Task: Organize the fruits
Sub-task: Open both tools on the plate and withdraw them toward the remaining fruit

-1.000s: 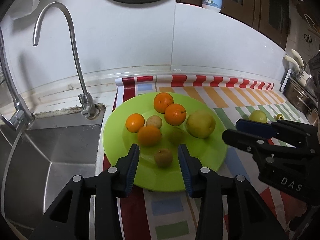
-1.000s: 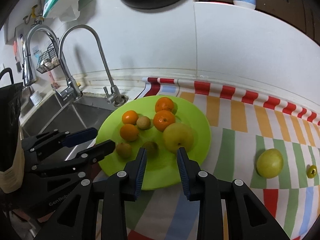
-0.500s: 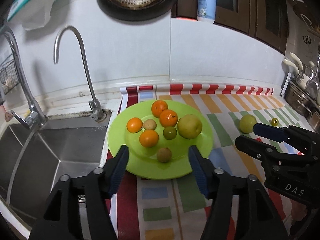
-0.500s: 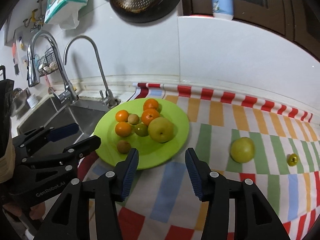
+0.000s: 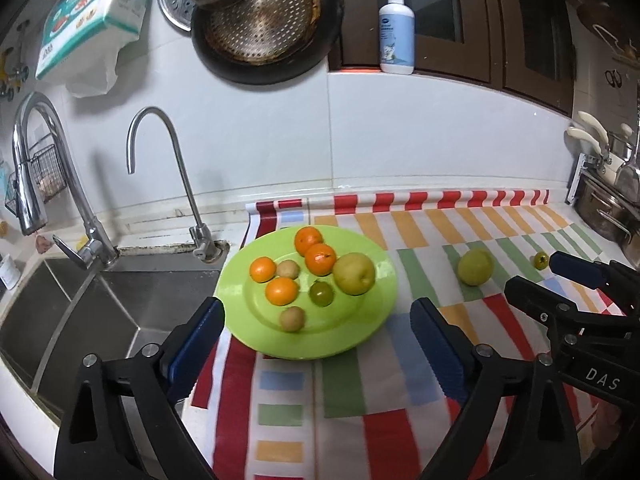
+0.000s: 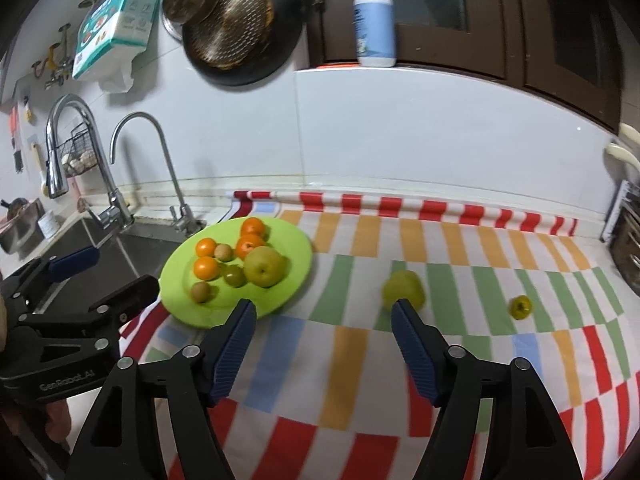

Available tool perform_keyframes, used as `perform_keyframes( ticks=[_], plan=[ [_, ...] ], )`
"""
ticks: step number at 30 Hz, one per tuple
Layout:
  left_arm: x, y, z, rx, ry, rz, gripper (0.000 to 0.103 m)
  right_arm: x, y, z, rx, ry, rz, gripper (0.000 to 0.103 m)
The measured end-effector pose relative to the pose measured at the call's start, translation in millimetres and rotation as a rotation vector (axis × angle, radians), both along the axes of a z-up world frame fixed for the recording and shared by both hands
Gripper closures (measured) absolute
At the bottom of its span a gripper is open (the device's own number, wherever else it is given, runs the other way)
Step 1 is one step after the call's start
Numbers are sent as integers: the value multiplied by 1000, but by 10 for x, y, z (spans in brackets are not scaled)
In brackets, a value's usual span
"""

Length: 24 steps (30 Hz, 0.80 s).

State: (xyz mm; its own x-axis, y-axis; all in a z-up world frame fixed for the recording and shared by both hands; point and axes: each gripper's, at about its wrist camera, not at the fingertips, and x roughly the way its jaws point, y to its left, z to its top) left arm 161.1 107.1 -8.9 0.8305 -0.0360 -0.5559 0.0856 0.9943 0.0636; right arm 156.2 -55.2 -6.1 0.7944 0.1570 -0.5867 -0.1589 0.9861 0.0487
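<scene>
A lime-green plate (image 5: 376, 320) (image 6: 298, 250) on the striped cloth holds several oranges (image 5: 320, 258), a large yellow pear (image 5: 354, 273) (image 6: 264, 266), a small green fruit (image 5: 321, 293) and two small brown fruits (image 5: 292, 319). A yellow-green fruit (image 5: 475, 267) (image 6: 402, 286) and a tiny yellow fruit (image 5: 541, 259) (image 6: 521, 306) lie on the cloth to the right. My left gripper (image 5: 318, 330) is open and empty, in front of the plate. My right gripper (image 6: 322, 330) is open and empty, above the cloth between the plate and the yellow-green fruit.
A steel sink (image 5: 72, 312) with two taps (image 5: 168, 176) lies left of the plate. Pans (image 5: 260, 24) and a soap bottle (image 5: 396, 28) are on the wall and ledge behind. Pots (image 5: 604, 208) stand at the far right. The striped cloth (image 5: 360, 400) covers the counter.
Both grippers have pulled back and up from the plate and opened wider. The small green fruit now lies in plain sight on the plate. The right gripper has swung right toward the loose fruits.
</scene>
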Motion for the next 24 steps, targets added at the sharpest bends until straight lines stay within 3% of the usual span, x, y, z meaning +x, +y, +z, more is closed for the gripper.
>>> perform_keyframes(
  ticks=[24],
  plan=[
    [-106, -1032, 168, -10, -35, -47, 3, -236, -1128, 160, -23, -41, -130, 24]
  ],
)
